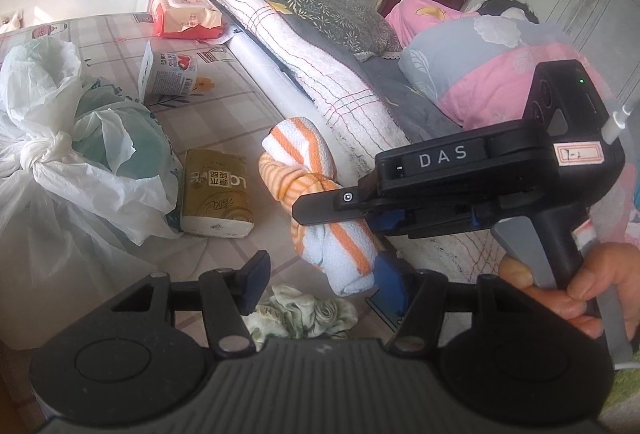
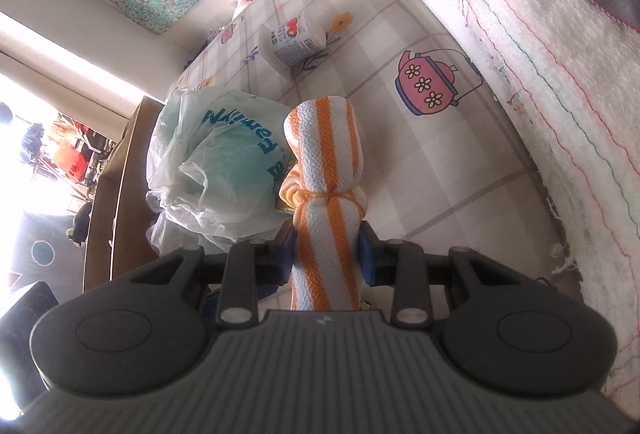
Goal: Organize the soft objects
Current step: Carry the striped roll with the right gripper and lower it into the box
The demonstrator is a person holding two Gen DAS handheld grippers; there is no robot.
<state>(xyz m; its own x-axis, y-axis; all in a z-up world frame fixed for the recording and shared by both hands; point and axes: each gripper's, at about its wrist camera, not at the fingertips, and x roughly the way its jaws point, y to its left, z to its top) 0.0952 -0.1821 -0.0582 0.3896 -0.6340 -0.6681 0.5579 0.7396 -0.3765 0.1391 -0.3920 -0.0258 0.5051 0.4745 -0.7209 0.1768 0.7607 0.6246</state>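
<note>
An orange-and-white striped towel (image 1: 320, 190), rolled and knotted in the middle, hangs above the checked tablecloth. My right gripper (image 2: 326, 254) is shut on its lower half (image 2: 326, 230); seen from the left wrist view, it (image 1: 344, 210) comes in from the right. My left gripper (image 1: 324, 284) is open just below the towel's lower end, its fingers apart on either side. A crumpled green-and-white cloth (image 1: 304, 314) lies on the table under the left gripper.
A knotted white plastic bag (image 1: 72, 154) lies at the left, a tissue pack (image 1: 218, 194) beside it. A yoghurt cup (image 1: 170, 74) and red wipes pack (image 1: 186, 14) lie farther back. A rolled white quilt (image 1: 312, 74) and pink bedding (image 1: 500, 74) lie at the right.
</note>
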